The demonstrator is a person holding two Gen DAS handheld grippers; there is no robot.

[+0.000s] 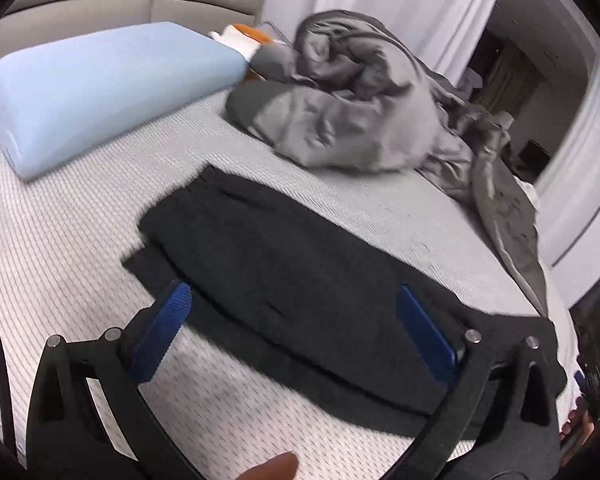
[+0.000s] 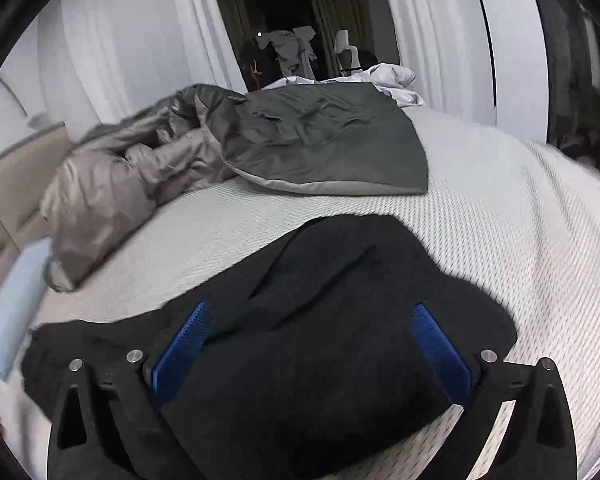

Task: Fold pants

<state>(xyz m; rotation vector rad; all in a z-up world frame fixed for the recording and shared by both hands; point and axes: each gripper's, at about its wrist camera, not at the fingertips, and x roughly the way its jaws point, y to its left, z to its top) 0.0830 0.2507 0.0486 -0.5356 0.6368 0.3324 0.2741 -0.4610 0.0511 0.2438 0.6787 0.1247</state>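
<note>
The black pants (image 1: pixel 300 280) lie spread flat on the bed (image 1: pixel 68 248), well short of the pale blue pillow (image 1: pixel 100 92) and nearer to me than the rumpled grey duvet (image 1: pixel 360 112) heaped beyond them. The left gripper (image 1: pixel 296 300) hangs over the pants with its blue pads (image 1: pixel 168 328) spread wide, nothing between them; one pad sits over the bare mattress just off the cloth's edge, the other over the fabric. The right gripper (image 2: pixel 312 332) is spread just as wide above the broader part of the pants, also empty. The fabric looks soft, thick and matte, likely a knit or fleece: light, limp, not slippery, and apt to sag and bunch when lifted. I would judge the best hold is a pinch at an outer edge or corner, one gripper at each end of the same side, so the layer carries over evenly.
</note>
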